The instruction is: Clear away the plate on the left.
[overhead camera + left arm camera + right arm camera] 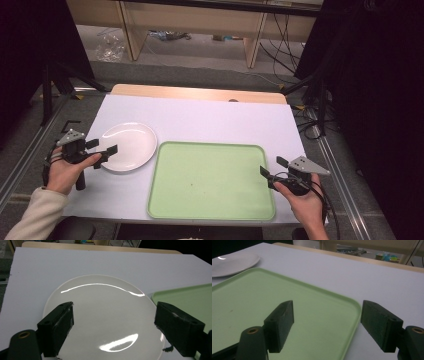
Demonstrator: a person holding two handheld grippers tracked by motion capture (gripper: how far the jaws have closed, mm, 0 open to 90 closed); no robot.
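The green tray (210,182) lies on the white table (200,117), close to the person's edge, and I use it as the landmark. Just beside its left side, near the far left corner, lies the white plate (129,146); the rims look very close, but I cannot tell if they touch. The left gripper (105,149) is to the left of the tray, at the left rim of the plate, and the person's left hand (67,170) holds it. Its jaws are spread wide and pinch nothing. In the left gripper view the plate (102,315) lies between the two jaws and under them, and a corner of the tray (185,296) is seen at the right. Whether the jaws touch the plate is not clear. The right gripper (272,167) is at the right side of the tray, near its close right corner, held by the right hand (305,197). Its jaws are also spread wide and hold nothing. In the right gripper view one jaw stands over the tray (262,300) and the other jaw over the table (362,277) outside the rim, so the rim runs between them.
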